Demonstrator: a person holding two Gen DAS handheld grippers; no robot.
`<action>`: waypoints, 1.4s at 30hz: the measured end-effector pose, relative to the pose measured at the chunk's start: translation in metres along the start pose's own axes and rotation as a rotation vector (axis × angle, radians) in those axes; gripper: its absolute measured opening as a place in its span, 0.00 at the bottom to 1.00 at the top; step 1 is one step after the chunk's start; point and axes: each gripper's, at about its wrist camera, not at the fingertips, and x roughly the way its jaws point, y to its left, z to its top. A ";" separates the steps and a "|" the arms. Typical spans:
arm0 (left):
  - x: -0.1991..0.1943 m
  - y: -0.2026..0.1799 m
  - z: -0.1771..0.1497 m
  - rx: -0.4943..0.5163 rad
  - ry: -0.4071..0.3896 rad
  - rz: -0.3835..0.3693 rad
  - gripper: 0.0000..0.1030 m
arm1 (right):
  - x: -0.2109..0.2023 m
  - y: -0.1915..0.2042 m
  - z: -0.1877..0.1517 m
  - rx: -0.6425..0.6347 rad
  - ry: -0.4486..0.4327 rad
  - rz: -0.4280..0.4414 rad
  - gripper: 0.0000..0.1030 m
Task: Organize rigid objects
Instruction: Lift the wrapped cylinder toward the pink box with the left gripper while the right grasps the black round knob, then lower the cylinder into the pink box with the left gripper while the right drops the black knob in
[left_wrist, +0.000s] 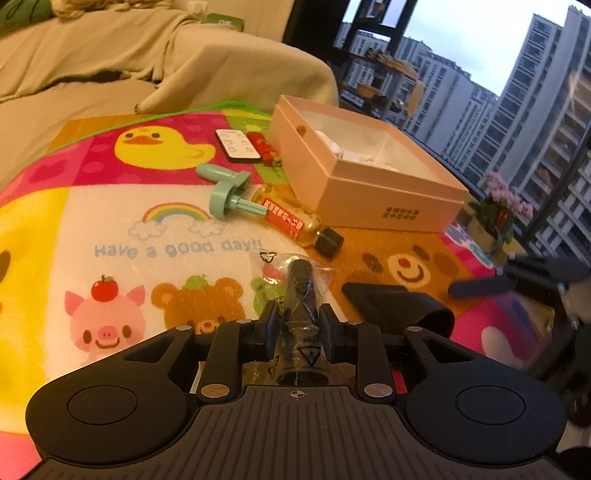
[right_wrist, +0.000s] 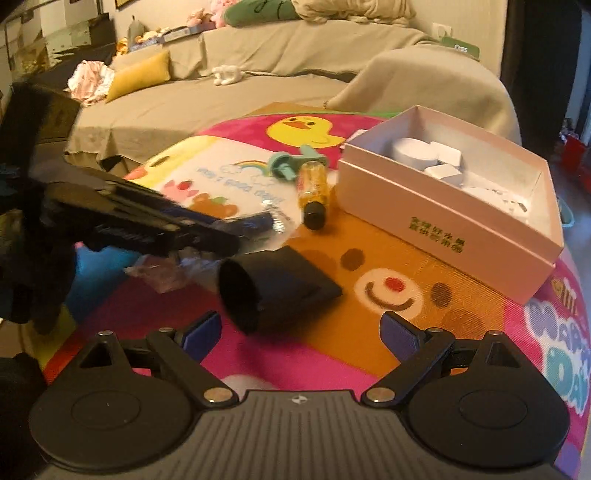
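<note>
My left gripper (left_wrist: 299, 314) is shut on a black cylinder in a clear plastic bag (left_wrist: 301, 295), held just above the colourful cartoon mat (left_wrist: 110, 229). A black flattened nozzle (right_wrist: 280, 284) lies on the mat just ahead of my right gripper (right_wrist: 301, 328), which is open and holds nothing. An open pink box (right_wrist: 443, 221) with white items (right_wrist: 424, 155) inside stands at the right. Beside the box lie an amber bottle with a black cap (left_wrist: 291, 218) and a teal plastic piece (left_wrist: 229, 192). Further back are a white remote (left_wrist: 238, 146) and a small red object (left_wrist: 264, 147).
A beige-covered sofa (right_wrist: 258, 74) curves behind the mat. A pot of pink flowers (left_wrist: 506, 206) stands past the box by the window. In the right wrist view my left gripper and the hand that holds it fill the left side (right_wrist: 129, 221).
</note>
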 end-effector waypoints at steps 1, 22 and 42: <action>0.001 0.000 0.001 -0.005 -0.001 -0.001 0.27 | 0.000 0.002 -0.001 0.011 0.002 0.013 0.91; 0.002 -0.009 0.005 -0.020 0.036 0.055 0.27 | 0.033 -0.017 0.018 0.184 -0.034 -0.244 0.59; -0.005 -0.023 -0.005 0.106 0.012 0.062 0.23 | -0.012 -0.041 0.021 0.196 -0.117 -0.248 0.52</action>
